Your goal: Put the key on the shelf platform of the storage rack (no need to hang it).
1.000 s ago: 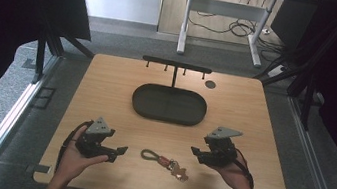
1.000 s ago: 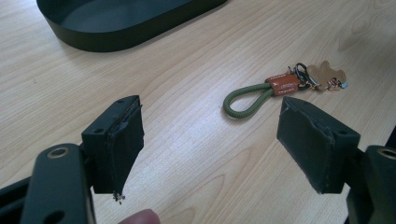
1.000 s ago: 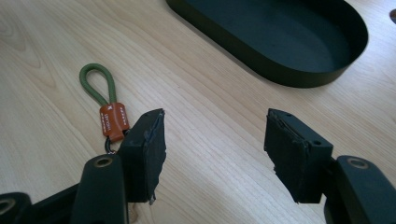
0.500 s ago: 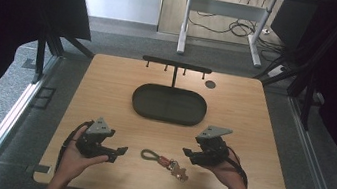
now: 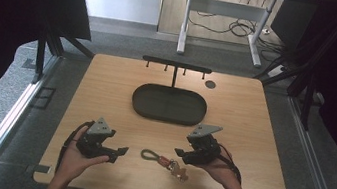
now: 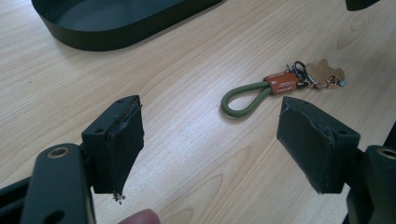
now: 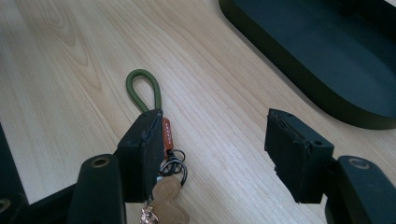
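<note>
One keychain (image 5: 165,160) lies flat on the bench (image 5: 107,85), at six o'clock from the single dark oval tray (image 5: 169,103). The right gripper (image 5: 182,153) hovers at its three o'clock and the left gripper (image 5: 118,152) at its nine o'clock, both jaws spread and empty, seemingly poised for a pick-up

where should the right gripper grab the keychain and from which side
Grip the keychain at its orange sleeve, where the green cord loop meets the key rings. It lies flat on the table, so come from above, jaws across the sleeve. The right gripper hangs open right beside it.
</note>
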`<state>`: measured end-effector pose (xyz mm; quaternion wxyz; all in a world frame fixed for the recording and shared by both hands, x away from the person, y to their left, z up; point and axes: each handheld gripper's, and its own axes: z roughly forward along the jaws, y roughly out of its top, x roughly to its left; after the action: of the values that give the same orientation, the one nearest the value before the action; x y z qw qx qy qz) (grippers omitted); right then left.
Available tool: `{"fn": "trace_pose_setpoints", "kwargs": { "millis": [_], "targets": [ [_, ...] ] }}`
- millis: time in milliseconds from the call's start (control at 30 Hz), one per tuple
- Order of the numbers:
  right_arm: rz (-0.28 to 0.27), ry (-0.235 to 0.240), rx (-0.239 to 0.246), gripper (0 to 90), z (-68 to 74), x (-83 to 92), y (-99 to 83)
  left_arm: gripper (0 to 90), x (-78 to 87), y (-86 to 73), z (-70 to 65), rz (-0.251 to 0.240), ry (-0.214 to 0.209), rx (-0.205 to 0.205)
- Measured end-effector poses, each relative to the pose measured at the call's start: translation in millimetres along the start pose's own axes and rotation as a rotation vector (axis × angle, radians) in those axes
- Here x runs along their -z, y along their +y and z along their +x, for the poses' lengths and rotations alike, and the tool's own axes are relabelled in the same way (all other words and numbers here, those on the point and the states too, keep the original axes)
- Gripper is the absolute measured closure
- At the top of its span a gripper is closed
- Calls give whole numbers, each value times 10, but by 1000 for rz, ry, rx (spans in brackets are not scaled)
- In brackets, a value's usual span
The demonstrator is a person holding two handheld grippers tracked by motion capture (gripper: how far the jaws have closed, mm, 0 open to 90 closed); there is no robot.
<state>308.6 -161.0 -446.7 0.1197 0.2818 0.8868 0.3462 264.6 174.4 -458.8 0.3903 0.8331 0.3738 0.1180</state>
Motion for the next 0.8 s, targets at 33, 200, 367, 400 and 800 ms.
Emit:
{"fn": "trace_pose_setpoints", "kwargs": {
  "millis": [33, 200, 367, 400, 800],
  "targets": [
    [5, 4, 0, 381, 10, -12, 12, 232, 0, 0, 0, 0, 0, -1],
    [24, 20, 24, 382, 60, -80, 84, 232, 2, 0, 2, -1, -1, -1],
    [40, 24, 28, 381, 76, -158, 131, 232, 4, -2, 8, -3, -1, -2],
    [43, 25, 24, 382, 80, -174, 137, 232, 3, -2, 8, -3, -1, -2],
    [98, 60, 58, 397, 184, -350, 203, 231, 1, -6, 12, -1, -2, 0]
  ]
}}
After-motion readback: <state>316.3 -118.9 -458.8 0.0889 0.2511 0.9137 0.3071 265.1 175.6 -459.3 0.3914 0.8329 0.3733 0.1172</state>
